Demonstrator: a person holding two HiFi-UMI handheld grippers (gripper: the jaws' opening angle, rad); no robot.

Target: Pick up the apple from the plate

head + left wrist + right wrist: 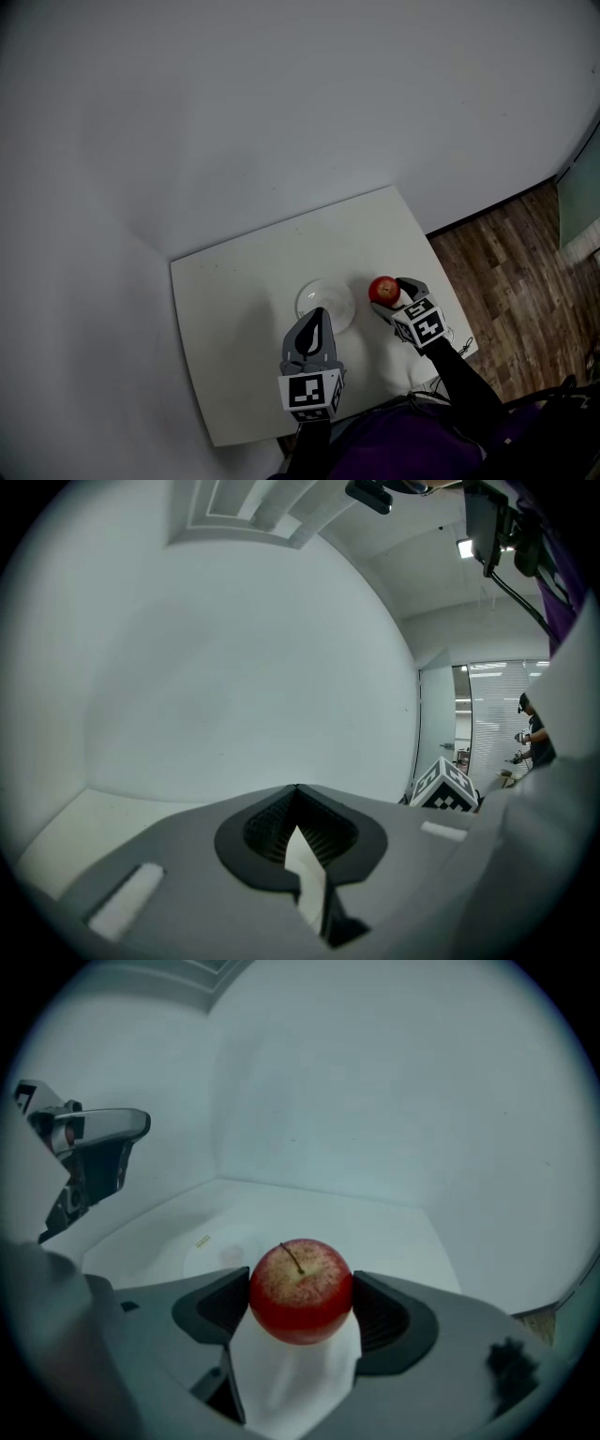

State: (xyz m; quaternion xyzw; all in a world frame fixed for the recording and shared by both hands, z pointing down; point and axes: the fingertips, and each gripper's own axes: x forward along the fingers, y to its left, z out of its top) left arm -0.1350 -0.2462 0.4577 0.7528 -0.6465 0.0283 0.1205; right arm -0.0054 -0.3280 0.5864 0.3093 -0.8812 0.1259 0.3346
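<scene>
Apple (pixel 383 290) sits pinched between the jaws of the right gripper (pixel 300 1309), just right of the plate (pixel 312 292) on the white table (pixel 234 300), while the left gripper (pixel 317 321), closed on nothing, hovers over the plate's near edge.

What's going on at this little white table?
A person is working two grippers over a white table. The right hand-held gripper is clamped on a red apple, which is off the plate, just to its right. The left hand-held gripper is shut and empty, by the plate's near edge.
</scene>
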